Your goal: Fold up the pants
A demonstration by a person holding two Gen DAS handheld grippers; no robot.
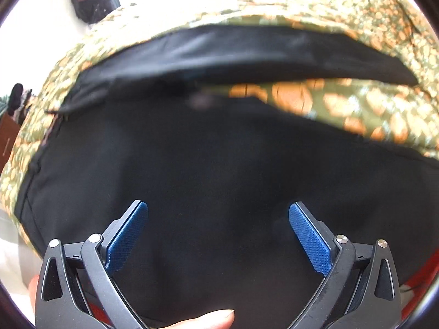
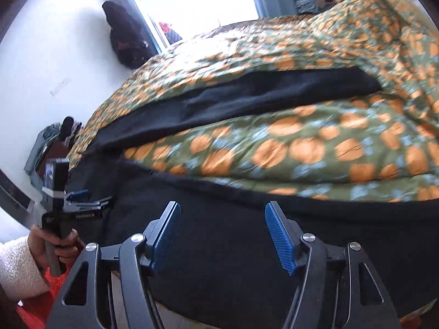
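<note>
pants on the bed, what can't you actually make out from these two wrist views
- Left wrist view: the pants run past the lower frame edge, and the left gripper covers their near part.
- Left wrist view: motion blur smears where the legs meet.
- Right wrist view: the near leg leaves the frame at right, so its hem is cut off.
- Right wrist view: the right gripper hides fabric below; the bedspread is blurred.

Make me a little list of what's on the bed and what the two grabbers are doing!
surface: bed with a pumpkin-print quilt
clothing: black pants spread on the quilt, legs apart, quilt showing between them
far leg: lying flat, stretched across the quilt
left gripper: open, nothing between its pads, over the near part of the pants
right gripper: open, nothing held, over the near leg
fold: not yet done
</note>
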